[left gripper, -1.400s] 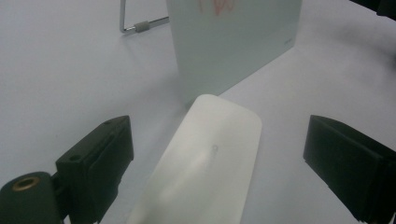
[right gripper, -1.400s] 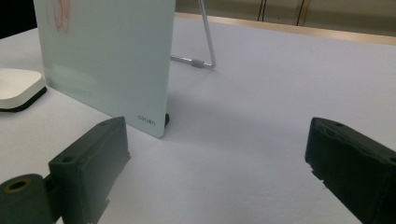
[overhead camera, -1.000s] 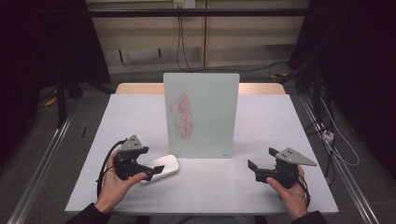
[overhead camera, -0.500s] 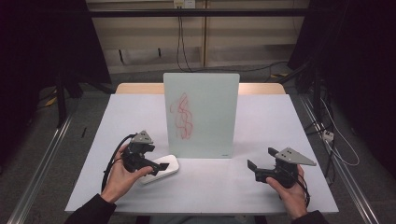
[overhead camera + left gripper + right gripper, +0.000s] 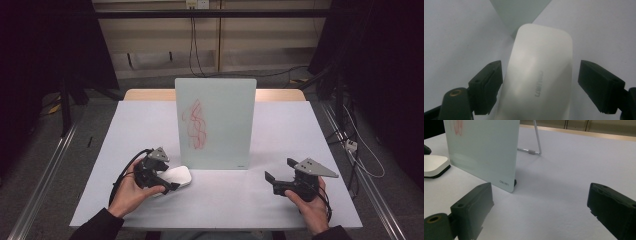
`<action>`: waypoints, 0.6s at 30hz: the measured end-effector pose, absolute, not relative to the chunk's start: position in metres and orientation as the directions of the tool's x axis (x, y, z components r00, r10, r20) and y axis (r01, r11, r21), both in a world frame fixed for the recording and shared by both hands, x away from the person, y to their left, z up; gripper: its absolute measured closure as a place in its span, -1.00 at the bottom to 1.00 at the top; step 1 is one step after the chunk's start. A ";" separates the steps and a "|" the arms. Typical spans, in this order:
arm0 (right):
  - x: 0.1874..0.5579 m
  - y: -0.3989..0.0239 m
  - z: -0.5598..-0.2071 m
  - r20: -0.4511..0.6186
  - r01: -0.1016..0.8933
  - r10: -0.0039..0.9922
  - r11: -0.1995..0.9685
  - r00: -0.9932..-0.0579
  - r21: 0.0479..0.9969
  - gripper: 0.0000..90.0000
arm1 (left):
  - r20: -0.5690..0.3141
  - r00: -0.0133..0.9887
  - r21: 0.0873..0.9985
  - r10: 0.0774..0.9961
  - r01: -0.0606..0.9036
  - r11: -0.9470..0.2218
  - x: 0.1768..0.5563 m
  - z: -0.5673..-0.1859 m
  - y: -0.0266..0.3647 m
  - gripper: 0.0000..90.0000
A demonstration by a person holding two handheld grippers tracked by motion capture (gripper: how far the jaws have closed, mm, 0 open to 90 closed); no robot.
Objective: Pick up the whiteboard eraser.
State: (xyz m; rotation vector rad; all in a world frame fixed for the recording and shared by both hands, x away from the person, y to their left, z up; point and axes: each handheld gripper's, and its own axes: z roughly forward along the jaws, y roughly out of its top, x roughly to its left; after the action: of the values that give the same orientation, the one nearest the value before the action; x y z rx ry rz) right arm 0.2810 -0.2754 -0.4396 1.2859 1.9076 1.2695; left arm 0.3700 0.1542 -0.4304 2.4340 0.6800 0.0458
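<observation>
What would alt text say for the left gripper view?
A white eraser lies on the pale table between the left gripper's two black jaws, which have just been closing; one jaw touches its side, the other stands slightly off. The whiteboard's lower corner shows beyond.

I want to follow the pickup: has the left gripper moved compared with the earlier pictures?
Yes. The left gripper has moved right, toward the standing board, over the white eraser; its jaws have just been closing around it.

Upright glass board [image 5: 215, 122] with red scribble [image 5: 195, 124] on white table [image 5: 300, 127].
</observation>
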 end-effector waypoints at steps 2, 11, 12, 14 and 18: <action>0.281 -0.275 -0.440 0.088 0.430 0.901 0.115 -0.424 0.895 -0.86 | -0.106 0.877 0.544 0.468 0.445 -0.711 0.371 -0.432 0.154 -0.55; 0.281 -0.275 -0.440 0.084 0.430 0.900 0.121 -0.428 0.895 -0.86 | -0.057 0.890 0.529 0.453 0.412 -0.742 0.369 -0.437 0.150 -0.42; 0.281 -0.275 -0.440 0.084 0.430 0.900 0.121 -0.428 0.895 -0.86 | -0.053 0.887 0.536 0.459 0.413 -0.736 0.367 -0.438 0.149 -0.42; 0.281 -0.275 -0.440 0.084 0.431 0.901 0.119 -0.425 0.895 -0.86 | -0.036 0.898 0.521 0.438 0.391 -0.759 0.368 -0.438 0.150 -0.41; 0.281 -0.275 -0.440 0.085 0.431 0.901 0.119 -0.425 0.895 -0.86 | -0.022 0.907 0.509 0.421 0.373 -0.776 0.368 -0.437 0.150 -0.40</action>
State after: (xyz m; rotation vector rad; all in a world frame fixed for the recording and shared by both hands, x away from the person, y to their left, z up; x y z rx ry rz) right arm 0.2812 -0.2750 -0.4397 1.2855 1.9144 1.2661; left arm 0.3681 0.1498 -0.4375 2.5494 0.5716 0.1259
